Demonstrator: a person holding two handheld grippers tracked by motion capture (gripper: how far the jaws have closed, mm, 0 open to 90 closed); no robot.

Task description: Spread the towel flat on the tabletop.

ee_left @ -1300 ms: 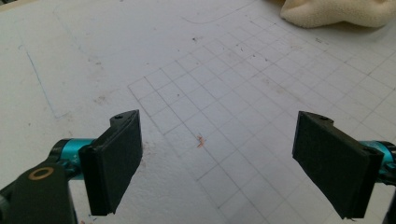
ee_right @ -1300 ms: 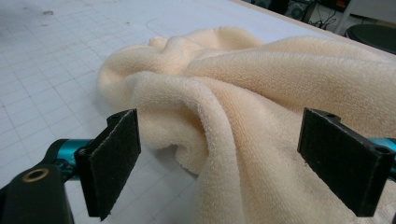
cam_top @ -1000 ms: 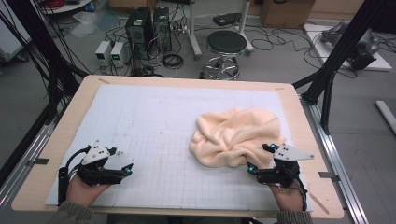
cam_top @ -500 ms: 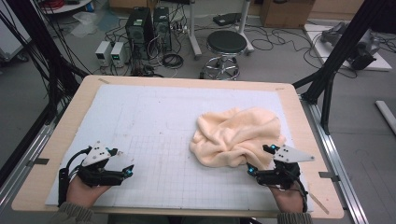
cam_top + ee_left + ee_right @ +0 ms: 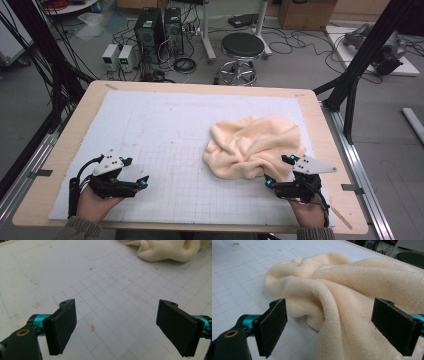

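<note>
The crumpled cream towel (image 5: 252,146) is lying at about four o'clock on the gridded mat (image 5: 165,125), so the right gripper (image 5: 329,327) is straddling its near fold wide open, gripping nothing, while the left gripper (image 5: 116,325) is waiting at eight o'clock, equally spread and empty.

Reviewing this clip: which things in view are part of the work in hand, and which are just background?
Part of the work:
- crumpled cream towel
- right gripper, open, at the towel's near edge
- left gripper, open, over bare mat
- white grid mat

Background:
- stool
- computer towers
- floor cables
</note>
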